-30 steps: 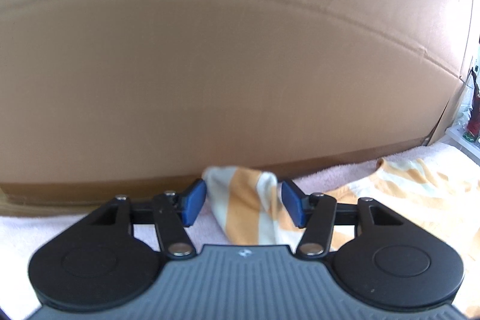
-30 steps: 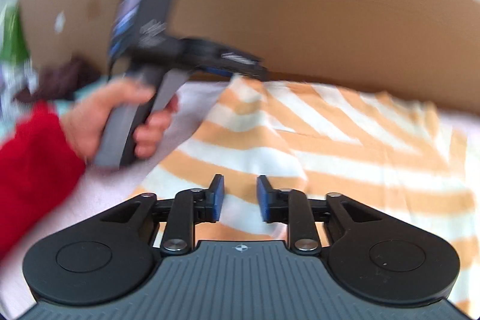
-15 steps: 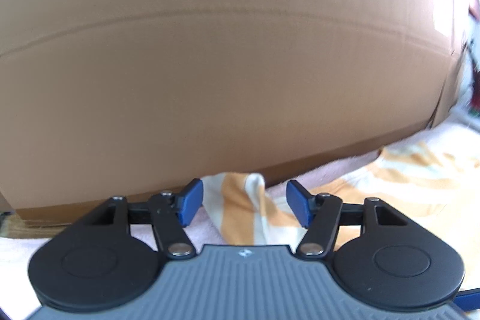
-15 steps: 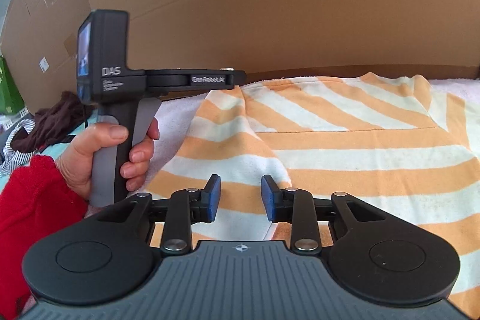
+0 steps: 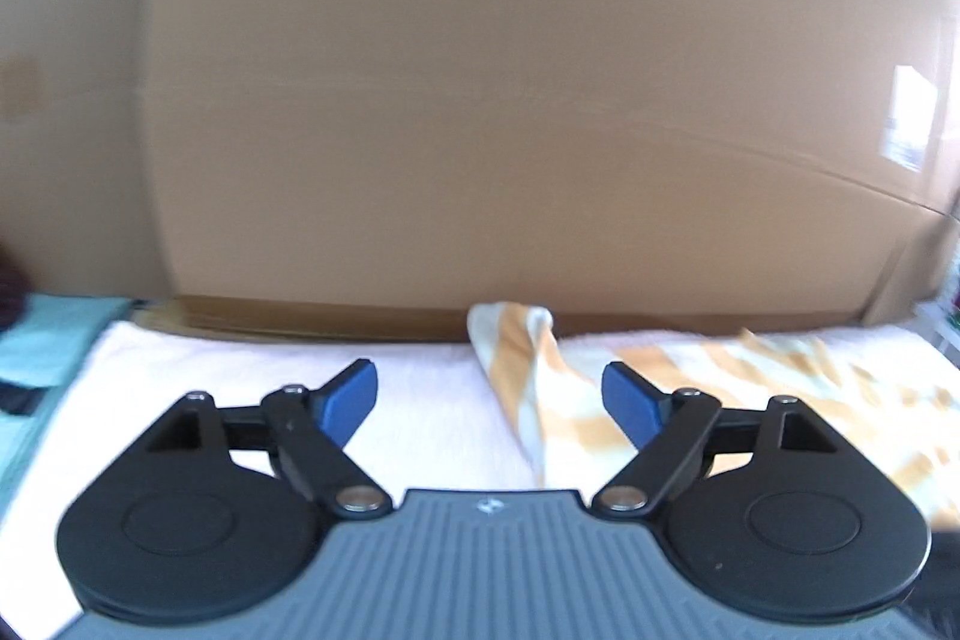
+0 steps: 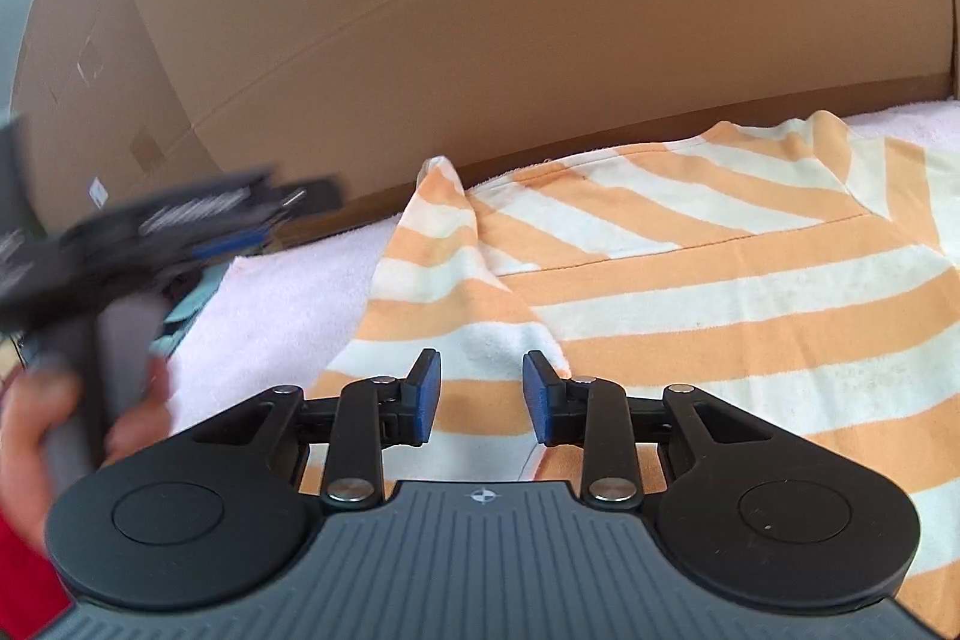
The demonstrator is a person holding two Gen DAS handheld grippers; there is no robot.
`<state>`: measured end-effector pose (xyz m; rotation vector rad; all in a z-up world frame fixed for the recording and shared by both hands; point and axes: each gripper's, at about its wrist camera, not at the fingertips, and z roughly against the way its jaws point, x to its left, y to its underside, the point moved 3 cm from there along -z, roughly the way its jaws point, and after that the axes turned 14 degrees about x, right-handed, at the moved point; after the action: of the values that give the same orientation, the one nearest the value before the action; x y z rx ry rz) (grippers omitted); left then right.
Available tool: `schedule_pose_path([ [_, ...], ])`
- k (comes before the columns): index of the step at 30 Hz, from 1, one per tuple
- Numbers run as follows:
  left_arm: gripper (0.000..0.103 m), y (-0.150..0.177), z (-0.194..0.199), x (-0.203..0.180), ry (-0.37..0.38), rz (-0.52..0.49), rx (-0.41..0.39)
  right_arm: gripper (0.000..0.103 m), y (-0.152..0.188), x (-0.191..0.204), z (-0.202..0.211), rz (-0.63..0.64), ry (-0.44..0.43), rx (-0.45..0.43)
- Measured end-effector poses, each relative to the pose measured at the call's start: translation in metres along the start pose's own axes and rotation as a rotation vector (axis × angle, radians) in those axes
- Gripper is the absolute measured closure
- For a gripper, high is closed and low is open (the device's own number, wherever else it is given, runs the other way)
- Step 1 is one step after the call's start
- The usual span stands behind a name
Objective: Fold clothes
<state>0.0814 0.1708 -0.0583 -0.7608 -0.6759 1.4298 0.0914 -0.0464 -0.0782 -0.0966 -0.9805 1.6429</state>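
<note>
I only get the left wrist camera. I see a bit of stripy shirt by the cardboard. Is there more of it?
Observer: Lots more. In the right wrist view the striped shirt lies spread out over the pink towel.
Operator: Where's the other gripper?
Observer: The right gripper hovers over the shirt's near left part, jaws a little apart, pinching nothing.
Operator: Who's holding mine?
Observer: A hand with a red sleeve holds the left gripper, off to the shirt's left. Its jaws are opening and grip nothing.
</note>
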Motion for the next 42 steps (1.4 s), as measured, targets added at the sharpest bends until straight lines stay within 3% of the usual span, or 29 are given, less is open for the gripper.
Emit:
schedule_pose_path([
  [3,0.014,0.043,0.053,0.000,-0.027,-0.028,-0.017,0.071,0.000,-0.009,0.007,-0.031,-0.029,-0.019],
  [6,0.018,0.087,0.089,0.000,-0.019,0.010,-0.009,0.071,0.000,-0.012,0.011,-0.050,-0.043,-0.039],
  [9,0.019,0.113,0.108,-0.010,0.044,0.047,0.008,0.071,-0.001,-0.006,0.012,-0.034,-0.014,-0.073],
  [11,0.019,0.119,0.118,-0.007,0.039,0.028,0.040,0.068,-0.002,-0.001,0.008,-0.010,0.015,-0.070],
  [13,0.018,0.124,0.117,-0.005,0.025,0.033,0.052,0.056,-0.002,0.004,0.007,0.013,0.032,-0.077],
  [15,0.016,0.128,0.116,-0.003,0.057,0.073,0.060,0.042,-0.002,0.008,0.008,0.035,0.039,-0.093],
  [17,0.015,0.134,0.115,-0.002,0.079,0.113,0.069,0.034,-0.001,0.011,0.011,0.053,0.045,-0.125],
  [20,0.015,0.138,0.114,-0.003,0.097,0.138,0.082,0.032,0.000,0.015,0.017,0.080,0.033,-0.163],
  [24,0.015,0.142,0.119,-0.006,0.104,0.122,0.078,0.021,0.004,0.019,0.022,0.106,-0.030,-0.196],
  [26,0.014,0.144,0.123,-0.006,0.100,0.107,0.073,0.021,0.010,0.021,0.031,0.101,0.000,-0.216],
  [28,0.010,0.148,0.125,-0.004,0.126,0.113,0.082,0.019,0.022,0.022,0.050,0.069,0.073,-0.260],
  [29,0.010,0.150,0.126,-0.002,0.144,0.122,0.089,0.010,0.035,0.023,0.066,0.054,0.097,-0.324],
  [30,0.010,0.151,0.128,-0.001,0.160,0.128,0.093,0.000,0.049,0.022,0.079,0.057,0.098,-0.397],
  [32,0.009,0.154,0.131,0.001,0.183,0.131,0.095,0.000,0.080,0.017,0.106,0.075,0.056,-0.549],
  [34,0.009,0.156,0.134,0.002,0.183,0.126,0.096,0.000,0.086,0.013,0.116,0.088,0.057,-0.472],
  [38,0.009,0.162,0.140,-0.001,0.199,0.119,0.102,0.016,0.100,0.009,0.122,0.094,0.064,-0.360],
  [41,0.010,0.167,0.148,-0.008,0.191,0.082,0.106,0.018,0.113,0.011,0.113,0.081,0.063,-0.250],
  [42,0.010,0.169,0.152,-0.010,0.190,0.068,0.103,0.031,0.119,0.013,0.110,0.094,0.075,-0.223],
])
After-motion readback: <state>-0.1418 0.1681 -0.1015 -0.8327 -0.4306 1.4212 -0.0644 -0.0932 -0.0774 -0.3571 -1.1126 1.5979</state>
